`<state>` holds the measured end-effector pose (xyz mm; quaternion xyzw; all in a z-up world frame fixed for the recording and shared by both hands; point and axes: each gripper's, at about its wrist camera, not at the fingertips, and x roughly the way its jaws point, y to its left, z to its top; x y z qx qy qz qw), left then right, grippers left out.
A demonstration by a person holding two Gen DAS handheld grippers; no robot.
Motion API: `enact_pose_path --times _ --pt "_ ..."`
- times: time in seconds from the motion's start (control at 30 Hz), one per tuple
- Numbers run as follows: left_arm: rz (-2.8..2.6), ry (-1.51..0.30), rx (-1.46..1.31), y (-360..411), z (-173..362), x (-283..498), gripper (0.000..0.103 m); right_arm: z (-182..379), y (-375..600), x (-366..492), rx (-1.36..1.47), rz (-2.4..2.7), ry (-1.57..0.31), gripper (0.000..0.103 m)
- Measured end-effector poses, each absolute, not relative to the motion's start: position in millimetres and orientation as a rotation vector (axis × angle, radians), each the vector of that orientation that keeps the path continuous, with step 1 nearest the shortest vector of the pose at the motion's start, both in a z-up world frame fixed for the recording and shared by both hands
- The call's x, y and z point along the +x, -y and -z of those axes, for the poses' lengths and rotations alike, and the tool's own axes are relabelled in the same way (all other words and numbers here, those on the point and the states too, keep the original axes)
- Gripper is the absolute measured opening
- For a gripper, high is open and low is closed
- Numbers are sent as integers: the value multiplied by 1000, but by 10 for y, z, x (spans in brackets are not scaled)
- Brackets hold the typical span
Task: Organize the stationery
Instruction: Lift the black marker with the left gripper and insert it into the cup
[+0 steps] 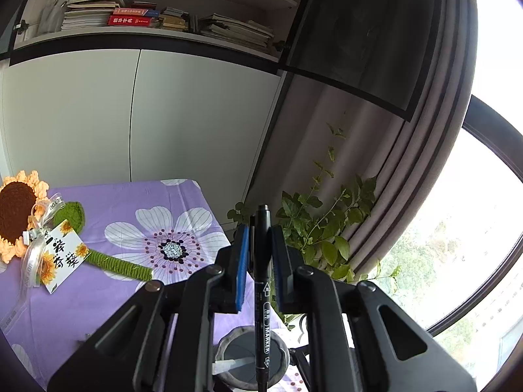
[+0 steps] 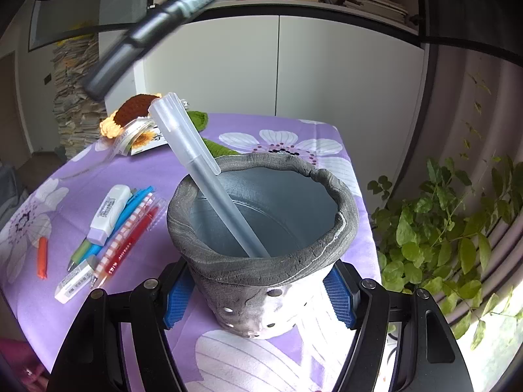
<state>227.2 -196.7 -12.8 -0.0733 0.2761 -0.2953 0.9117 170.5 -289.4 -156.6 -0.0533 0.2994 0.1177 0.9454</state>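
Observation:
My left gripper [image 1: 258,248] is shut on a black marker [image 1: 262,277], which stands upright between the blue pads. It hangs above a grey pen pot [image 1: 251,359]. In the right wrist view the same marker [image 2: 153,29] shows slanted in the air at the upper left. My right gripper [image 2: 258,297] is shut on the grey pen pot [image 2: 346,202], with a pad on each side of its wall. A frosted white pen [image 2: 196,163] leans inside the pot. Several pens [image 2: 127,248], a correction tape [image 2: 108,210], an eraser [image 2: 73,281] and an orange piece [image 2: 42,256] lie left of the pot.
A purple flowered cloth [image 2: 287,124] covers the table. A crocheted sunflower [image 1: 16,209] with a card lies at the far left. A leafy plant [image 2: 441,228] stands just off the table's right edge, by a curtain and window. White cupboards and bookshelves [image 1: 130,16] stand behind.

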Motion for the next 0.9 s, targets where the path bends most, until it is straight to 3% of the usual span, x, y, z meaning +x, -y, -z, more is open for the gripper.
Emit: enact_pose_path --times 0.9 --pt "608 -547 -203 1816 583 2267 12 1556 2924 1703 -96 -256 -612 72"
